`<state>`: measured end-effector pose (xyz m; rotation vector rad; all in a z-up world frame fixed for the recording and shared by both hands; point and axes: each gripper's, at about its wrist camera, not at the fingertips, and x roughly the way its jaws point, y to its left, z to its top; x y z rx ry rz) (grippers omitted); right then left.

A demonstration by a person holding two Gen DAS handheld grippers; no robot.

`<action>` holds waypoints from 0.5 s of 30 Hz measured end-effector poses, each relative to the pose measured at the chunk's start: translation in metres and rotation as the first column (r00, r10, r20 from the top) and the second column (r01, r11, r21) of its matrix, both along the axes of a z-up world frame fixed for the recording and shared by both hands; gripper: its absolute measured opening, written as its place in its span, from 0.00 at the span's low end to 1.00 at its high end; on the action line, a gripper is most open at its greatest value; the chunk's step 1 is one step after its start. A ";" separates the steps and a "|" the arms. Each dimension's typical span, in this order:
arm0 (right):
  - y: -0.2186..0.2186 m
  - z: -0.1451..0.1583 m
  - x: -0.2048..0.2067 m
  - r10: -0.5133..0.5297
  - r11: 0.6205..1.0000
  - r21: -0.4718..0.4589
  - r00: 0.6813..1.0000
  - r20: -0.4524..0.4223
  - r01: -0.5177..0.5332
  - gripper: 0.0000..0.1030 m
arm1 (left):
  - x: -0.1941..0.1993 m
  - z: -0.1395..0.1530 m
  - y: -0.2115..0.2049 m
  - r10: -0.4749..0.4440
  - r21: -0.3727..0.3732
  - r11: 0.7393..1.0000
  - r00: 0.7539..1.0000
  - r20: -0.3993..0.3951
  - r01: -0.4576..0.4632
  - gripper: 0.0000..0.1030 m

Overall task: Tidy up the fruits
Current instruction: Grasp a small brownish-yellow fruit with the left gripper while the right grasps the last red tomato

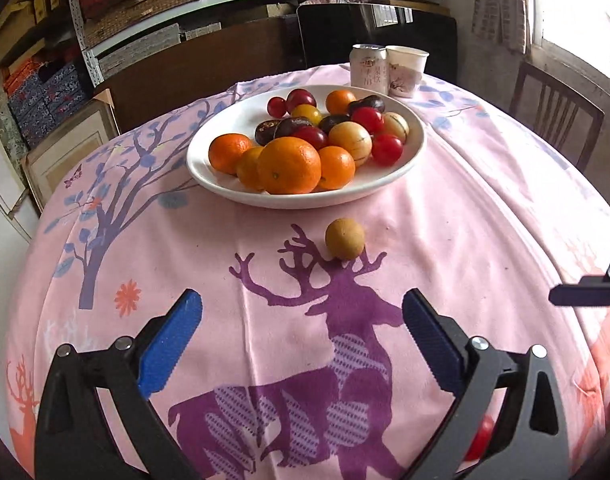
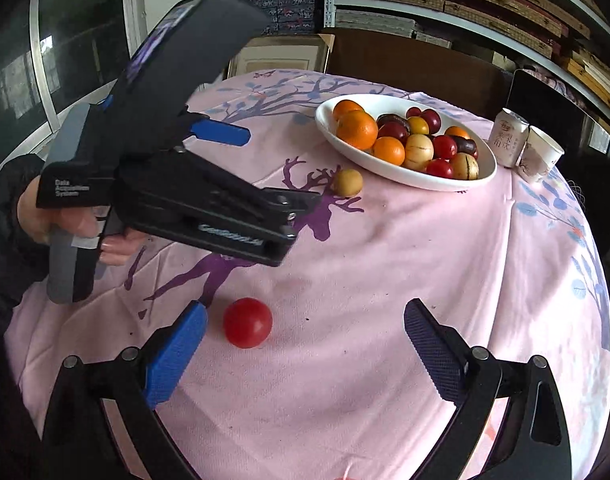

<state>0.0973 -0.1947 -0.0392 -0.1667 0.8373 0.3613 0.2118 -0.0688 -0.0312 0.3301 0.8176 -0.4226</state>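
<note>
A white bowl (image 1: 209, 168) (image 2: 325, 124) on the pink cloth is heaped with oranges, red and dark fruits and tan ones. A small tan fruit (image 1: 345, 239) (image 2: 347, 182) lies loose on the cloth just in front of the bowl. My left gripper (image 1: 303, 322) is open, nothing between its blue pads, a short way short of that fruit. A red fruit (image 2: 247, 322) lies on the cloth just right of my right gripper's left pad (image 2: 177, 356). My right gripper (image 2: 305, 334) is open, with that fruit at the far left of its gap, untouched.
A drinks can (image 1: 368, 68) (image 2: 509, 143) and a paper cup (image 1: 406, 71) (image 2: 539, 159) stand behind the bowl. A hand holds the left gripper's body (image 2: 177, 184) over the table's left side. A wooden chair (image 1: 553, 116) and stacked shelves ring the round table.
</note>
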 end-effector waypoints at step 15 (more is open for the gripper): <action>0.030 -0.027 0.005 0.109 0.994 -0.001 0.991 -0.076 -0.110 0.26 | 0.045 -0.016 -0.035 -0.009 -0.061 0.998 0.993 -0.118 0.002 0.25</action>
